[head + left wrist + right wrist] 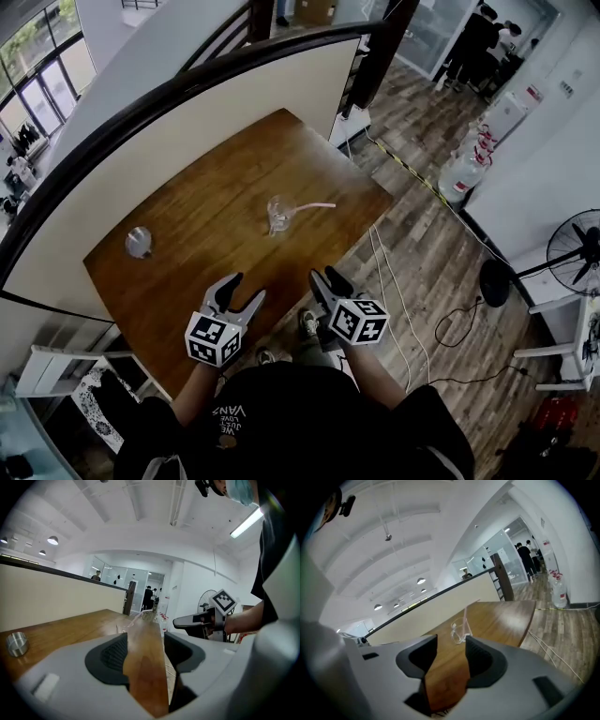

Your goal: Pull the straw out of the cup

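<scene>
A clear plastic cup (279,215) stands near the middle of the wooden table (206,197), with a pale straw (316,204) leaning out of it to the right. Both grippers hover over the table's near edge, short of the cup. My left gripper (246,287) is open and holds nothing. My right gripper (326,276) is open and empty too. In the left gripper view the cup (124,625) and straw (136,616) show far ahead past the gripper (145,651). In the right gripper view the cup (458,633) with its straw (465,618) sits just beyond the gripper (451,656).
A small metal cup (138,242) stands at the table's left side, also seen as a metal cup (17,644) in the left gripper view. A curved partition wall (187,103) backs the table. Cables (394,291), a fan (574,248) and water bottles (464,173) are on the floor to the right.
</scene>
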`<state>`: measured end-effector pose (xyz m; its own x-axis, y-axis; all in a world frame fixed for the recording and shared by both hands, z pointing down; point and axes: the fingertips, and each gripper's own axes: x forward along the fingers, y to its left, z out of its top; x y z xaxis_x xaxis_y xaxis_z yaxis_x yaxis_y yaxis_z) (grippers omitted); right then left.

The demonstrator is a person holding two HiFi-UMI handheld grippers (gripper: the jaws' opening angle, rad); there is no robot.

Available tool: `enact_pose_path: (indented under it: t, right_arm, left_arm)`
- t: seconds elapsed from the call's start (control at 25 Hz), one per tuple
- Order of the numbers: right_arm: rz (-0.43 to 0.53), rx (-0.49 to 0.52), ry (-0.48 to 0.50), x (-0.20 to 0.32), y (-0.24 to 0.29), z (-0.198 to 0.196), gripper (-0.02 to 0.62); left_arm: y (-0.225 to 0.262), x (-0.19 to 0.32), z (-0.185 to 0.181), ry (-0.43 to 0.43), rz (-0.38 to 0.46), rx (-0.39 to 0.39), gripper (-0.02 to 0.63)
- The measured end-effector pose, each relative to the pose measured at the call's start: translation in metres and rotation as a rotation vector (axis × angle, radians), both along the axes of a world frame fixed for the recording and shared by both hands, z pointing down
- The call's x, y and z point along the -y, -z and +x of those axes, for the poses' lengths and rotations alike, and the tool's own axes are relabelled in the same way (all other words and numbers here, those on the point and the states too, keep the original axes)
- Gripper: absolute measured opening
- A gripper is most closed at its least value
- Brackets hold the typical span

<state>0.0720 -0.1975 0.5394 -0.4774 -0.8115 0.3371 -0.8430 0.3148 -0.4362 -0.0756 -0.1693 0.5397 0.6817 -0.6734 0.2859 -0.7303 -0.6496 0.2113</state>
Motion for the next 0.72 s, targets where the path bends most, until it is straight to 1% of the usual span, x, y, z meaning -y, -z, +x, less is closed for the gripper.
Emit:
enact_pose_path:
  t: [0.24,0.52,0.72]
  right_arm:
    - [-0.019,-0.009,0.073,0.043,-0.004,0.005,0.167]
    - [-0.032,-0.049,0.18,0.09,-0.017,-0.004,0.167]
    - [-0.036,-0.067,0.236,0.117,-0.026,-0.008,0.167]
  left_arm:
    - [-0.002,0.024,0.006,0.076,-0.018,0.005,0.23]
    - [-0.008,0.053,0.007,0.174,-0.049,0.005,0.23]
    - [-0.017,0.066,0.009,0.231,-0.071,0.012,0.23]
